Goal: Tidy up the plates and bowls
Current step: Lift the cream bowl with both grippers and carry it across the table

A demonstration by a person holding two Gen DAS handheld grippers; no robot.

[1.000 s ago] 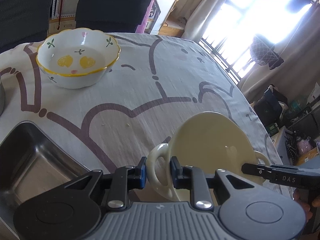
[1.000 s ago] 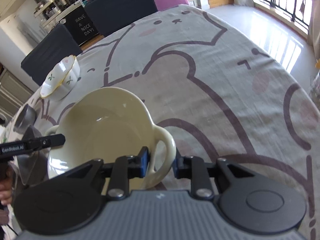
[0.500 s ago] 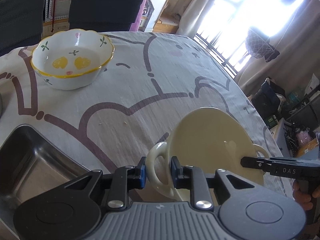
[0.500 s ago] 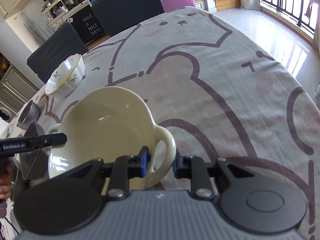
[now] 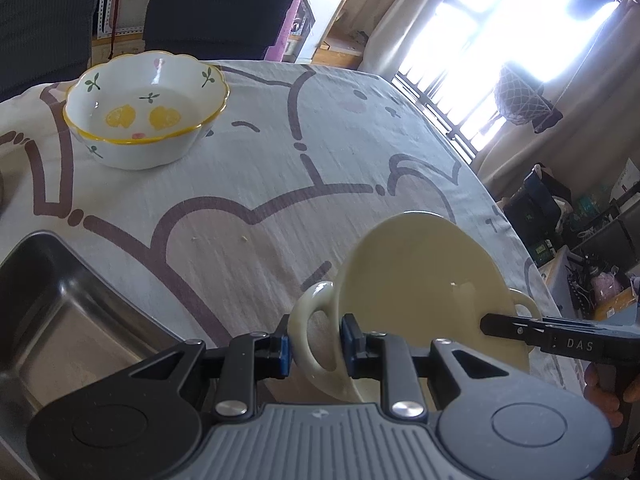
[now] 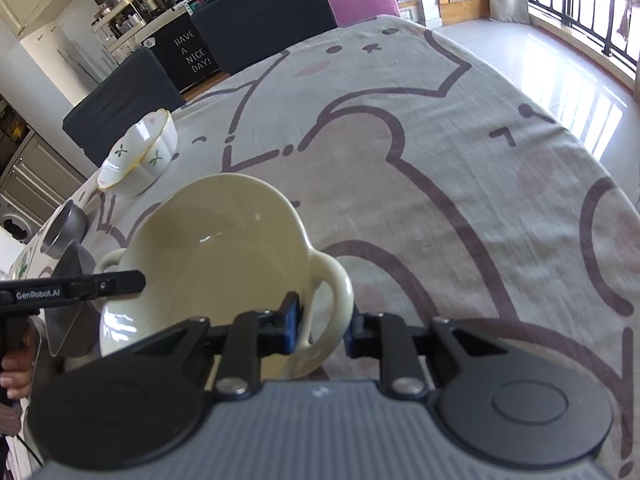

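Observation:
A cream bowl (image 5: 420, 288) with two loop handles is held between both grippers above the cartoon-print tablecloth (image 5: 260, 168). My left gripper (image 5: 316, 350) is shut on its left handle. My right gripper (image 6: 322, 328) is shut on the opposite handle of the same cream bowl (image 6: 208, 264). Each view shows the other gripper's black finger at the far handle: the right one (image 5: 540, 332) and the left one (image 6: 80, 286). The bowl is empty and tilted; whether its base touches the cloth is hidden. A white scalloped bowl (image 5: 146, 108) with lemon print and a yellow rim stands at the far left.
A steel tray (image 5: 60, 312) lies at the near left, close to the cream bowl. The right wrist view shows the scalloped bowl (image 6: 140, 156) and a small steel cup (image 6: 66, 228) beyond it. Dark chairs (image 6: 260, 24) line the far edge. A hand (image 6: 12, 372) grips the left tool.

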